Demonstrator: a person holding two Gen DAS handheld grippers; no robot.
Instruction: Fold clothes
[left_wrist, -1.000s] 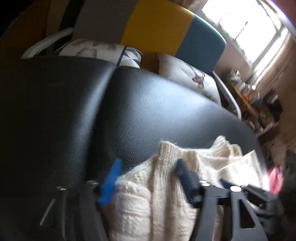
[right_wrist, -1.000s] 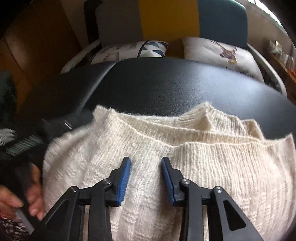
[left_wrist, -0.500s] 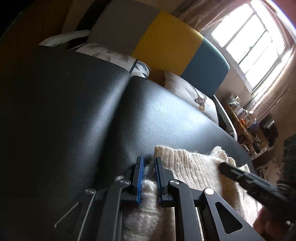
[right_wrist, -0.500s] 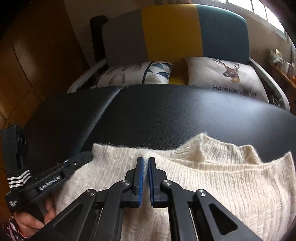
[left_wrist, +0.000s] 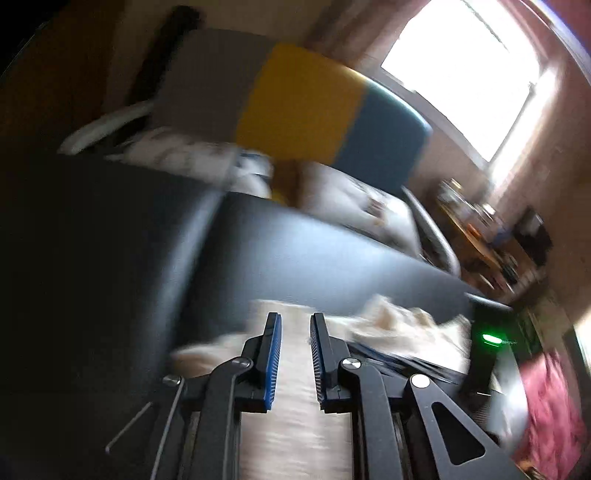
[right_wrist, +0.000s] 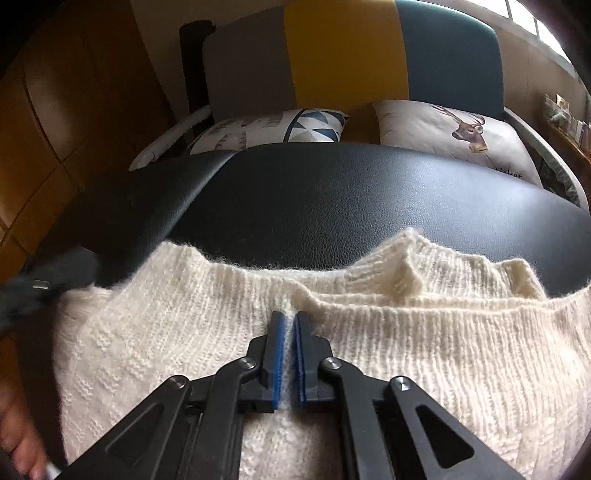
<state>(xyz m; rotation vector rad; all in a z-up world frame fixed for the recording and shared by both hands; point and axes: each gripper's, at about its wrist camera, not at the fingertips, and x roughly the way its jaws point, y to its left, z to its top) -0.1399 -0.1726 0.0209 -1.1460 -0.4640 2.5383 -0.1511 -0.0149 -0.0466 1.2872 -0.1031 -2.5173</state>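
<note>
A cream knitted sweater (right_wrist: 443, 350) lies on a black leather surface (right_wrist: 332, 192), its collar edge toward the far side. My right gripper (right_wrist: 289, 317) is shut on a pinch of the knit near the top edge, and a ridge of fabric shows between the blue pads. The left wrist view is blurred by motion. There my left gripper (left_wrist: 295, 321) is shut on a thick fold of the sweater (left_wrist: 399, 325) at its left corner. The right tool's black body with a green light (left_wrist: 487, 338) shows at the right. The left tool (right_wrist: 48, 284) is a dark blur, with a hand (right_wrist: 18, 435) below it.
Behind the black surface (left_wrist: 295, 251) stands a sofa with a grey, yellow and teal back (right_wrist: 343, 55) and two printed cushions (right_wrist: 461, 129). Wooden panels (right_wrist: 55, 92) fill the left. A bright window (left_wrist: 461, 66), a cluttered shelf (left_wrist: 491, 236) and a pink cloth (left_wrist: 550, 406) are at the right.
A second ago both grippers were open over the sweater. Both closed on the knit by half a second ago and still hold it; the left view now blurs with movement.
</note>
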